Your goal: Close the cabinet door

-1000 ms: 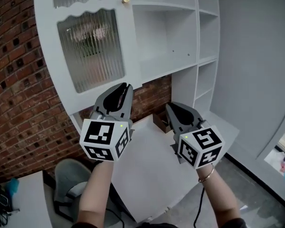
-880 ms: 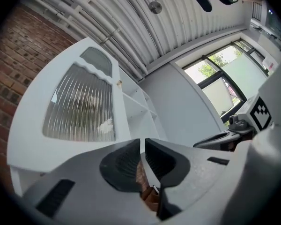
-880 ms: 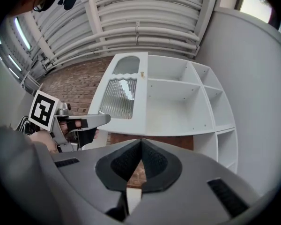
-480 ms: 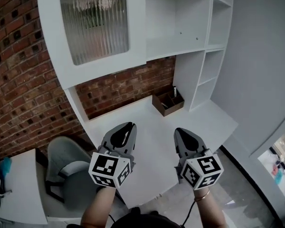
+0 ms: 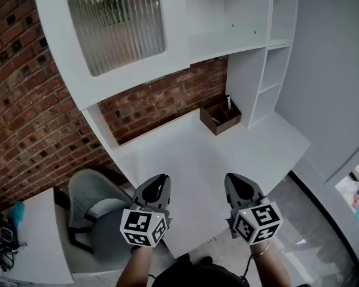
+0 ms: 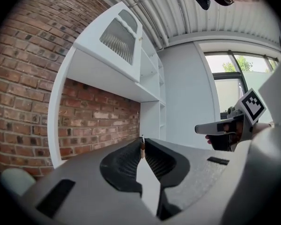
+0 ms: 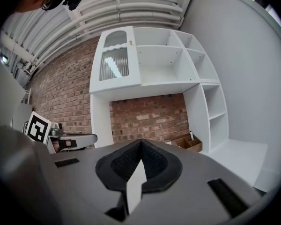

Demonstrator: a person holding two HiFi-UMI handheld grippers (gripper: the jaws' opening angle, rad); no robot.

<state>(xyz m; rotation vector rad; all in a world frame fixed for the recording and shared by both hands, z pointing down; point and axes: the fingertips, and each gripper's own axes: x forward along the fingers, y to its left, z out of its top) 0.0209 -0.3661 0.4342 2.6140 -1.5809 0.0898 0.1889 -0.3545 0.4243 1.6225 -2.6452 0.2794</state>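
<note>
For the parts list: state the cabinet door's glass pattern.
Vertically ribbed glass, clearest in the head view.

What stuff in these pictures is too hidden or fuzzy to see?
- Behind the cabinet door: head view, ribbed glass blurs it.
- Inside the brown box: head view, too small, its walls hide it.
- Chair: head view, the desk covers part.
- Door's top: head view, frame edge cuts it off.

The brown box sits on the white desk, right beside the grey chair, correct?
Not quite. The brown box does sit on the white desk, but beside the shelf column, not the grey chair, which stands at the desk's other end. The head view shows it.
</note>
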